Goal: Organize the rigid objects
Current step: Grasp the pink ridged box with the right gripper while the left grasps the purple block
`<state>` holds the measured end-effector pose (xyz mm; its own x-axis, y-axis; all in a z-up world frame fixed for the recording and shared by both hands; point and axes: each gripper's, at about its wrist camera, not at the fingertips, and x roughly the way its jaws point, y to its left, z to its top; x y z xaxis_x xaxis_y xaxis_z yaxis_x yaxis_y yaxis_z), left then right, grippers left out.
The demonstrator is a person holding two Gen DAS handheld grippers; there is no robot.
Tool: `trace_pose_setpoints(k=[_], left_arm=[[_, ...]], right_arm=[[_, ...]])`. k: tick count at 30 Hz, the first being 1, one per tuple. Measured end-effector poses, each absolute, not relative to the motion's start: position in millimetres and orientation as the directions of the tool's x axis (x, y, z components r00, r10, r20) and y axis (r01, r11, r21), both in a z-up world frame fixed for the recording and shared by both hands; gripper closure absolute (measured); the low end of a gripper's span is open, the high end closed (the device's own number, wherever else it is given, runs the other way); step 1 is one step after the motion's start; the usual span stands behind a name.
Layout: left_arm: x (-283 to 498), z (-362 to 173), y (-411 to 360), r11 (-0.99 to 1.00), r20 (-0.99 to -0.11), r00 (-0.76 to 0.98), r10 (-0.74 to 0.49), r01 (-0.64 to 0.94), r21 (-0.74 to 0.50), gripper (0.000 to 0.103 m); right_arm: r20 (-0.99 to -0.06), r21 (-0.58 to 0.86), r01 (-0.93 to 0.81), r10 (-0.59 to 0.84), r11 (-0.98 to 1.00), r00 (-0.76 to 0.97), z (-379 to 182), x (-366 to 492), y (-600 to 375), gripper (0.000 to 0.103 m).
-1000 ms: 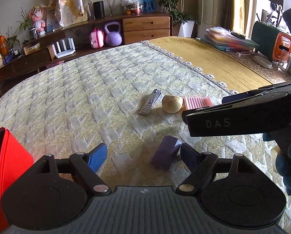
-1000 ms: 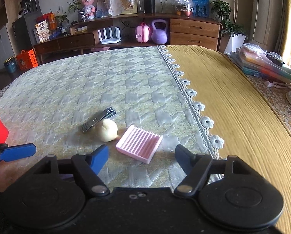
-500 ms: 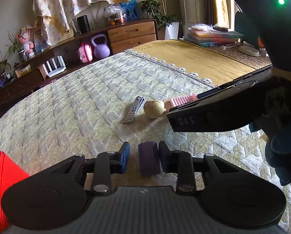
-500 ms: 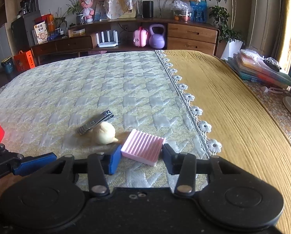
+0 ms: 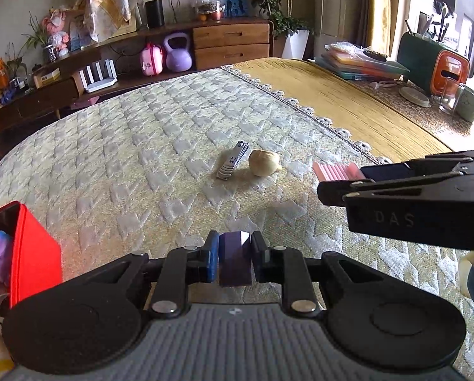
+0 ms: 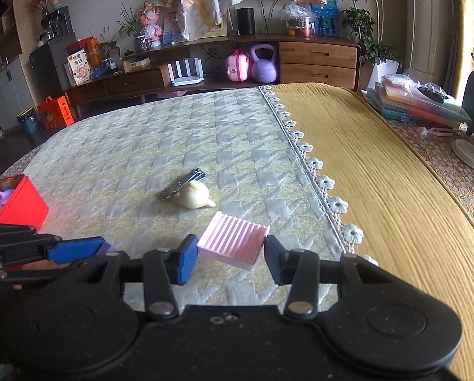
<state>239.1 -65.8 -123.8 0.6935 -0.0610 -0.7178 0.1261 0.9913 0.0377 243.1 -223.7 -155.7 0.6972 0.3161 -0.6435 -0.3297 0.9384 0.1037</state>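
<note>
The left gripper point(image 5: 234, 257) has just closed on a purple block point(image 5: 233, 262); the right gripper point(image 6: 231, 255) has clamped a ribbed pink slab point(image 6: 233, 242), tilted above the quilted cloth point(image 6: 173, 146). Beyond lie nail clippers point(image 6: 182, 187) touching a cream lump point(image 6: 195, 195); a red bin point(image 6: 21, 203) sits left.
</note>
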Motion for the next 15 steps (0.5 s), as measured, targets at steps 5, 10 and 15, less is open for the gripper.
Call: trace_pose_setpoints(k=[5,10,15], left_arm=[[223,-112,-58,0.994,-0.724,0.687,-0.063,0.106,0.015,0.082],[204,-99,-48,0.997,-0.726,0.685,-0.055,0.079,-0.001,0.082],[185,-85,-37,0.999,-0.727,0.686,-0.042,0.054,-0.008,0.082]], right_arm=[[-0.630,0.127,-0.364,0.359,0.923,0.689,-145,216,-224,0.058],[-0.614,0.164,-0.390,0.403,0.906,0.679,-132,189,-221,0.058],[-0.583,0.198,-0.421,0.452,0.885,0.676,-116,164,-212,0.058]])
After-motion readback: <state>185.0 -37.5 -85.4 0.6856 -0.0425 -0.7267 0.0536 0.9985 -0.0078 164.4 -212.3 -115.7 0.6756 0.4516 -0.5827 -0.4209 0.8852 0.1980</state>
